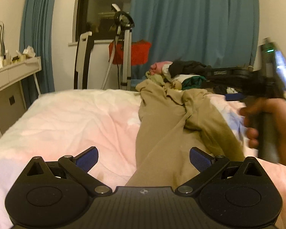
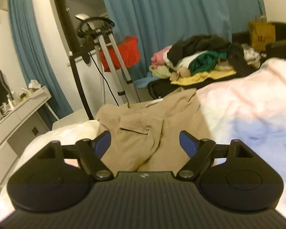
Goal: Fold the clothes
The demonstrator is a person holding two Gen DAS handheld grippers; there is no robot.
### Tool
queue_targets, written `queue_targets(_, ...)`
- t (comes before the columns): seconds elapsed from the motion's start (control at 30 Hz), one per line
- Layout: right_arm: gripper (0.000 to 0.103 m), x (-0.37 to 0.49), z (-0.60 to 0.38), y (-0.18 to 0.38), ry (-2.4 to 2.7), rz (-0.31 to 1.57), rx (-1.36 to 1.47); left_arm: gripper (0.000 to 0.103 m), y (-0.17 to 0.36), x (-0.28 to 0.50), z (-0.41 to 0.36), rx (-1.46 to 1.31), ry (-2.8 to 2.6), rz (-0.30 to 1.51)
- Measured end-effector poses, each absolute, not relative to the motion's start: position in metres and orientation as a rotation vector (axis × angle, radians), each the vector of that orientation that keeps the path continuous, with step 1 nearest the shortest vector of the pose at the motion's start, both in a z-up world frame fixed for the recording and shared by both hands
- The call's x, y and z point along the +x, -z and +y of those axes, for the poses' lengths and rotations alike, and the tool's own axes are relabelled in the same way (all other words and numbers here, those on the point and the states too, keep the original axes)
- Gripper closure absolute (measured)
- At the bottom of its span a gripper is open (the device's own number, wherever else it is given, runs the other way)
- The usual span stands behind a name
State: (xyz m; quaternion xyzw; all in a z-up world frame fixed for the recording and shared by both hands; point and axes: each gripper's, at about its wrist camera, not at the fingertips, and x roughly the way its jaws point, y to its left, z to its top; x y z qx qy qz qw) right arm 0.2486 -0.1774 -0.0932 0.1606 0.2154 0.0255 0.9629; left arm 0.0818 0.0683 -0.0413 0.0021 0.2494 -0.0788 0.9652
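Lying crumpled across the bed [image 1: 66,118], toward its far edge, are the khaki trousers [image 1: 162,133]. Left tool [image 1: 144,159] is hovering over one trouser leg, fingers spread apart, gripping nothing. Right tool [image 2: 145,143] is hanging above the waistband area, likewise spread and empty. A pile of clothes [image 2: 196,59] is sitting beyond the far edge; a metal stand [image 2: 112,61] is standing beside blue curtains [image 1: 190,19].

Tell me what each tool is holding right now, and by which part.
Nothing is held. The left tool and the right tool both stand open above the khaki trousers spread on the bed, touching no fabric.
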Motion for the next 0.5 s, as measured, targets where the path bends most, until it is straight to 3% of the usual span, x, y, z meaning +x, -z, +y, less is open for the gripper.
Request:
queue_targets(0.2, 0.021, 0.132, -0.182, 0.069, -0.027, 0.394, 0.352, 0.0, 0.025, 0.058, 0.066, 0.004, 0.194, 0.504)
queue_targets(0.5, 0.021, 0.049, -0.196, 0.091, -0.128, 0.473, 0.502, 0.0, 0.037, 0.071, 0.118, -0.253, 0.135, 0.794)
